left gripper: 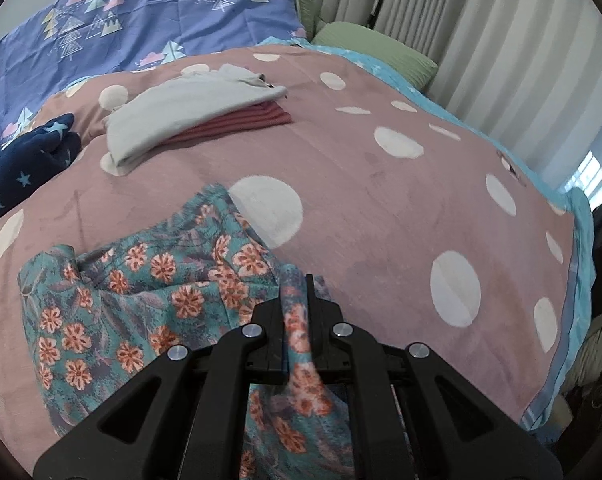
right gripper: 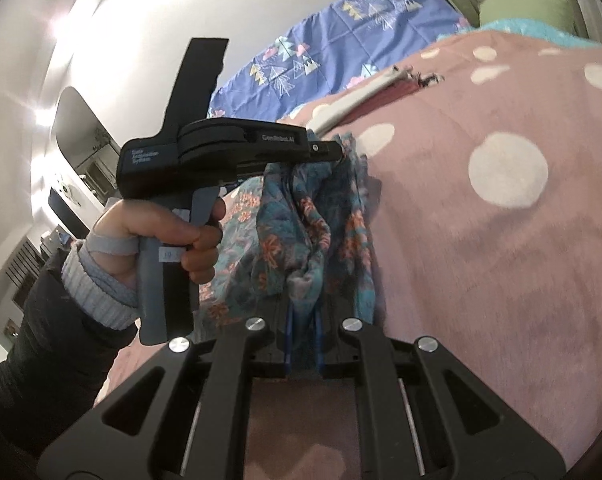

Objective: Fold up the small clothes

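A teal garment with orange flowers lies crumpled on the pink dotted blanket. My left gripper is shut on a bunched edge of it, which runs back between the jaws. In the right wrist view the same floral garment hangs in folds, and my right gripper is shut on its lower edge. The left gripper, held by a hand, pinches the cloth's top just above the blanket. Further back sits a folded stack: a grey garment on a maroon striped one.
A navy cloth with stars lies at the left. Behind the pink blanket are a purple tree-print sheet, a green pillow and pale curtains. The bed's blue-edged side drops off at the right. A white wall stands on the left.
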Available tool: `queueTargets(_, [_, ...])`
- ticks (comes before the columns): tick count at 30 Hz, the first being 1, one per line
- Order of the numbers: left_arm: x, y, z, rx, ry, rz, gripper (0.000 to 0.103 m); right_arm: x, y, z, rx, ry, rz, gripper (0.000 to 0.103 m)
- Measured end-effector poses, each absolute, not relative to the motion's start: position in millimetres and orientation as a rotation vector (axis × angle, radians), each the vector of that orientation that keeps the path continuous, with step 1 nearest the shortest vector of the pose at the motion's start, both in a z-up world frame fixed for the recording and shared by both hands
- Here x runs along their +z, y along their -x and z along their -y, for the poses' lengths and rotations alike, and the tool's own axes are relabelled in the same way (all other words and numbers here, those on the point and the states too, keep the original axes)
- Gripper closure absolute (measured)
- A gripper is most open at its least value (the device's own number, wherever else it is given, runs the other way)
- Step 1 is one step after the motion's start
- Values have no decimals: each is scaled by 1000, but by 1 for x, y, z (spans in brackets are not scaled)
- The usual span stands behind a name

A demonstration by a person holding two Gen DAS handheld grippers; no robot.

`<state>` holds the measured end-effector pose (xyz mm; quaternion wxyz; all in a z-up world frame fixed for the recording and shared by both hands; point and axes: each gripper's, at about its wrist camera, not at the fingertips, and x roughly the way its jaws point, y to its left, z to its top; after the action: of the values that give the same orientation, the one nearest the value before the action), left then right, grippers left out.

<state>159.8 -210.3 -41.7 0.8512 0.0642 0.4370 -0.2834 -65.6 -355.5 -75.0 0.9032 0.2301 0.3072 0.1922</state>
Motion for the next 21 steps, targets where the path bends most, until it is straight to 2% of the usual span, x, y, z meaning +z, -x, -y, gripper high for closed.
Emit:
queueTargets(2, [-49, -156, 215, -591, -186, -920, 98, -84, 64, 357, 385, -478, -665, 95])
queueTargets(4, [-54, -151, 218, -579, -233, -903, 93, -95, 60, 360, 377, -501, -703, 94])
queueTargets(6, [-50, -141, 219, -594, -248, -876, 74, -100, 59, 364, 375, -529, -724, 94])
queueTargets(10, [-34, -113, 208, -621, -274, -802, 66, -101, 59, 365, 379, -538, -737, 94])
queueTargets(12, [-27, -93, 196, -616, -297, -765, 52, -101, 60, 364, 376, -529, -736, 94])
queueTargets(17, [-29, -45, 159, -599, -363, -736, 50, -100, 61, 366, 393, -548, -731, 94])
queueTargets(21, [-57, -22, 128, -528, -422, -783, 50, -95, 67, 368, 420, -517, -708, 94])
